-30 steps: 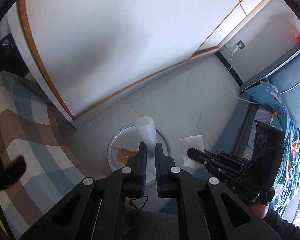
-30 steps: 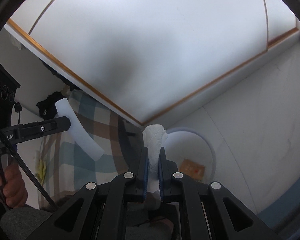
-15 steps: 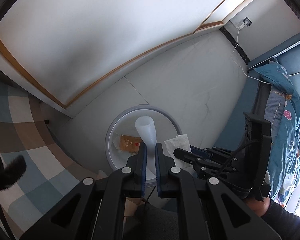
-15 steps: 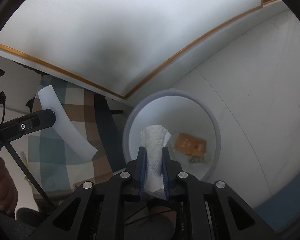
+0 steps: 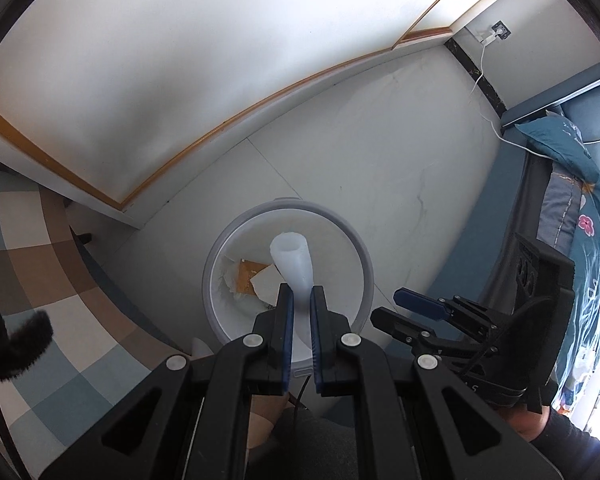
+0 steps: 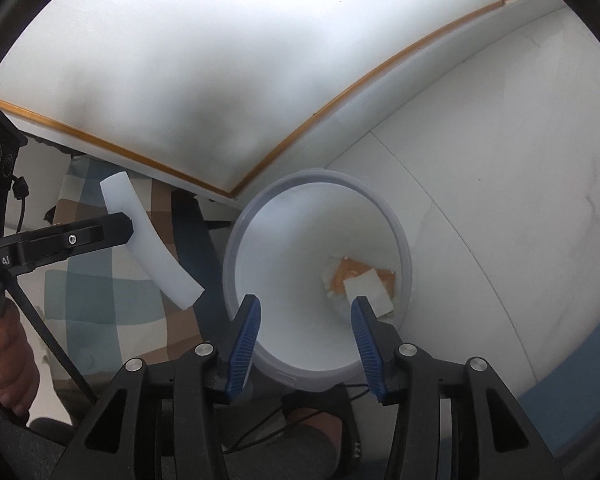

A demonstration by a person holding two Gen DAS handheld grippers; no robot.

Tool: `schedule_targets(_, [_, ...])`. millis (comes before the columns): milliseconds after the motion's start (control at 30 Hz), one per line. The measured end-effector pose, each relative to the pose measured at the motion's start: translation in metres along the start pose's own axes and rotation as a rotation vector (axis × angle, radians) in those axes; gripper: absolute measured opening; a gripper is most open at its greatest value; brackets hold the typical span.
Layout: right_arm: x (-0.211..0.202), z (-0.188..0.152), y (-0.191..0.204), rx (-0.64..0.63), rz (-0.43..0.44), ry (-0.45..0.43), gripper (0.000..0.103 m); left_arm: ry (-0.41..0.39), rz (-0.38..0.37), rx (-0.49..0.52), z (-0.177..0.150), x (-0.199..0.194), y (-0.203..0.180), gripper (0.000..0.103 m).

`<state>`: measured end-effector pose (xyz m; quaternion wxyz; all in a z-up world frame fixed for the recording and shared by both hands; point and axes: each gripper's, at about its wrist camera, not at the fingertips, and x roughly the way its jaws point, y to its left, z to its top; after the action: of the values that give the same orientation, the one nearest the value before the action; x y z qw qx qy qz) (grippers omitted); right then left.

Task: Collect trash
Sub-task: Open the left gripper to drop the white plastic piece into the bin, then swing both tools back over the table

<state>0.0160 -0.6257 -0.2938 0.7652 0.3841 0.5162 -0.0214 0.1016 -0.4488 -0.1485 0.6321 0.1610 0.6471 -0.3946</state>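
Bin (image 6: 400, 248), round and white, on pale floor below both grippers, near a checked cloth (image 5: 40, 264). Left gripper (image 5: 299, 300) clamped tight on translucent plastic cup (image 5: 292, 258), held above the bin's mouth. Right gripper (image 6: 305, 312) with jaws opening, nothing between them. White tissue (image 6: 366, 290) lying at bin bottom atop orange wrapper (image 6: 352, 270).
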Motion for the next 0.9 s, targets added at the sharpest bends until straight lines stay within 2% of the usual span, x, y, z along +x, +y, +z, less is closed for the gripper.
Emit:
schedule_targets(300, [-0.017, -0.001, -0.013, 0.032, -0.009, -0.022, 0.052, 0.089, -0.005, -0.014, 0.003, 0.018, -0.003, 0.004])
schedule_targets(333, [-0.017, -0.001, -0.013, 0.032, -0.006, -0.019, 0.052, 0.099, -0.001, -0.017, 0.004, 0.019, -0.003, 0.008])
schedule_targets(400, [-0.013, -0.003, -0.010, 0.029, -0.007, -0.019, 0.052, 0.118, -0.001, -0.027, 0.005, 0.022, -0.003, 0.008])
schedule_targets(467, [-0.014, -0.005, -0.009, 0.026, -0.004, -0.021, 0.053, 0.137, 0.008, -0.046, 0.006, 0.026, -0.001, 0.013])
schedule_targets(533, [-0.015, -0.006, -0.009, 0.028, -0.003, -0.023, 0.063, 0.157, 0.025, -0.059, 0.006, 0.029, 0.001, 0.027])
schedule_targets(633, [-0.017, -0.007, -0.010, 0.038, 0.005, -0.028, 0.068, 0.154, 0.023, -0.068, 0.004, 0.029, 0.002, 0.043])
schedule_targets(767, [-0.021, -0.009, -0.008, 0.036, 0.001, -0.040, 0.075, 0.135, 0.053, -0.063, -0.003, 0.026, 0.002, 0.049])
schedule_targets(900, [-0.027, -0.010, -0.005, 0.029, -0.007, -0.053, 0.081, 0.100, 0.074, -0.079, -0.009, 0.016, 0.006, 0.062])
